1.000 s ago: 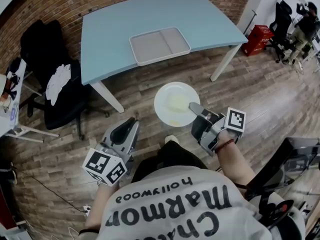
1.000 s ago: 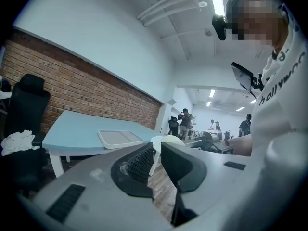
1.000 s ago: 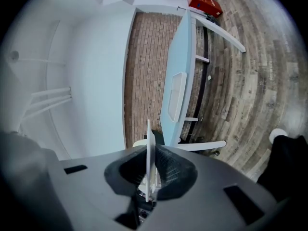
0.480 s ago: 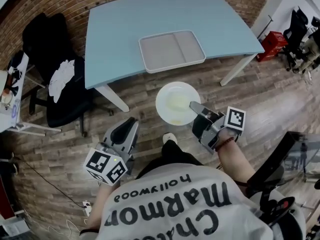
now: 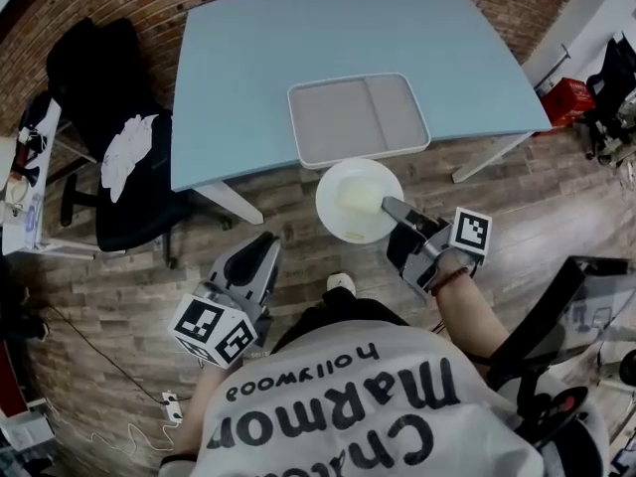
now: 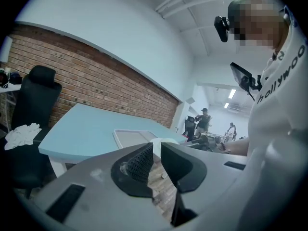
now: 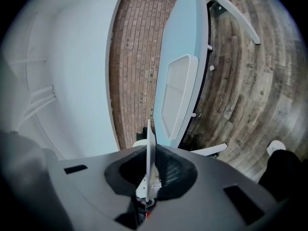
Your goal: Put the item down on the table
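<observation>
1. Over the wooden floor (image 5: 288, 192), just short of the desk (image 5: 298, 48) edge, a white plate (image 5: 350, 199) is held.
2. Its rim is clamped by the right tool (image 5: 391, 208).
3. The left tool (image 6: 156, 150) is seen narrowly apart, with nothing between.
4. 1 grey tray (image 5: 358, 119) is seen on the desk.

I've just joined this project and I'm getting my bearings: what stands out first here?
A white plate, gripped by its rim in the right gripper, hangs over the wooden floor by the light blue table's near edge. On that table lies an empty grey two-compartment tray.
</observation>
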{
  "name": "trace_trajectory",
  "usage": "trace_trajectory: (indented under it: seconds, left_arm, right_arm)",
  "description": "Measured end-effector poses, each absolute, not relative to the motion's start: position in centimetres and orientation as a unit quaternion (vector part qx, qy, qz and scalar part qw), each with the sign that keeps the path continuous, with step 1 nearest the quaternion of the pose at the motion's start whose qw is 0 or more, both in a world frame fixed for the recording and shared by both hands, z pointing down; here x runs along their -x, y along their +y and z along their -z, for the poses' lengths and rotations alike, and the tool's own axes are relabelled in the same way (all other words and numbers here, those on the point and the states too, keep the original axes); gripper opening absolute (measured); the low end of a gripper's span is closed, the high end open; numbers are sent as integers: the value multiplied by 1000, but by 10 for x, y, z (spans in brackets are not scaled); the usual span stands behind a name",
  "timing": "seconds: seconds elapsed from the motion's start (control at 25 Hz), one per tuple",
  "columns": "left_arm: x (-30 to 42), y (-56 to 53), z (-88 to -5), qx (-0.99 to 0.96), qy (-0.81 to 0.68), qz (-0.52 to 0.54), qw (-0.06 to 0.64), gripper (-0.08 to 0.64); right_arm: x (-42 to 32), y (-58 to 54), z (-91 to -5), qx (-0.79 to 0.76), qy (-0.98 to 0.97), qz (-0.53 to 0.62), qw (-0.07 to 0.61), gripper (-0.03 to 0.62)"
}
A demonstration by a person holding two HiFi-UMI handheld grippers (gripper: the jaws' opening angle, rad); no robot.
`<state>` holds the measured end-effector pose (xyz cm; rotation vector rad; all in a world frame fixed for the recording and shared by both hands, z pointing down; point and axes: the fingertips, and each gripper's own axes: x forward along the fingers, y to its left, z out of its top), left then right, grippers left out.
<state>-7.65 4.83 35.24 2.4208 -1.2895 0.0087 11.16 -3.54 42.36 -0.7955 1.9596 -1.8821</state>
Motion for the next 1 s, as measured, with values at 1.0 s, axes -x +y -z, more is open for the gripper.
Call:
trace_trajectory:
  seconds: [1.0]
  left_arm:
    - [81,-52,-358,-824,-527,29,208,52]
  right_arm:
    - [-107,-135,-465,266,670,687,92,29]
